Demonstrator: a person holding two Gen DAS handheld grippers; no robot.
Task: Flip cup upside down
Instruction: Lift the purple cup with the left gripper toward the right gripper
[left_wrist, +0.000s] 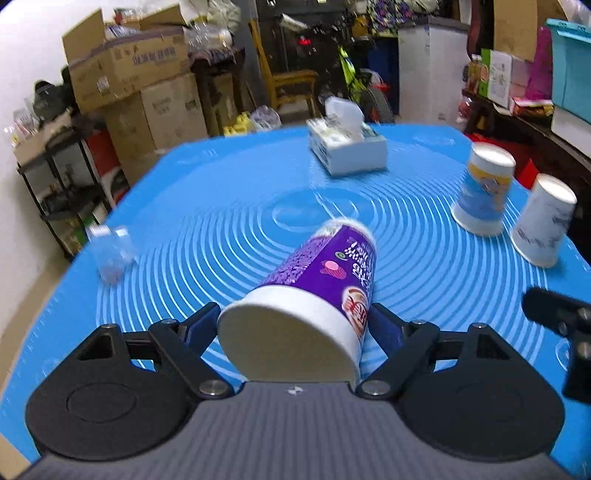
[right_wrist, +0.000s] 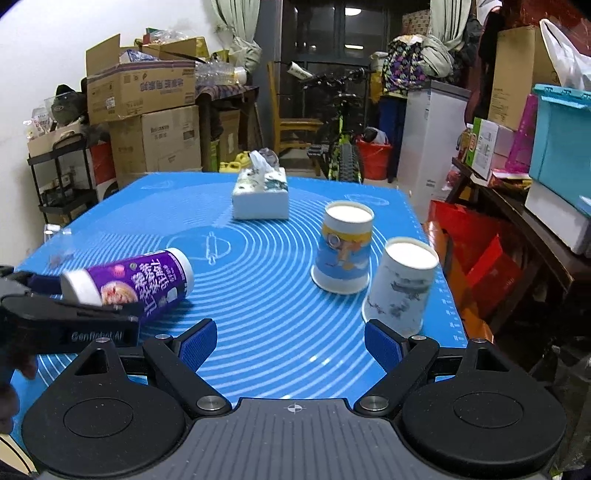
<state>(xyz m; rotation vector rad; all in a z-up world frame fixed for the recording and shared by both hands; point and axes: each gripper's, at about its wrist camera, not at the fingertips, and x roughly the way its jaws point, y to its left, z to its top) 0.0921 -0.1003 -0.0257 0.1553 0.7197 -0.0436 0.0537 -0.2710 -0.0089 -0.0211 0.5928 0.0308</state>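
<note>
Closed on the purple cup (left_wrist: 314, 295), the left gripper (left_wrist: 295, 325) has its jaws pressed against the wide rim end, one pad on each side. That cup is lifted off the blue mat (left_wrist: 221, 221) near the table's front edge and lies roughly on its side, base pointing away toward the tissue box (left_wrist: 347, 147). I judge the turn about halfway: the mouth still has to swing down and be set on the mat. The right gripper (right_wrist: 291, 347) hangs with jaws wide apart and nothing between them, above the front right part of the table. Two more cups, the blue-and-yellow cup (right_wrist: 345, 251) and the white cup (right_wrist: 399, 284), already stand mouth-down near the right edge.
</note>
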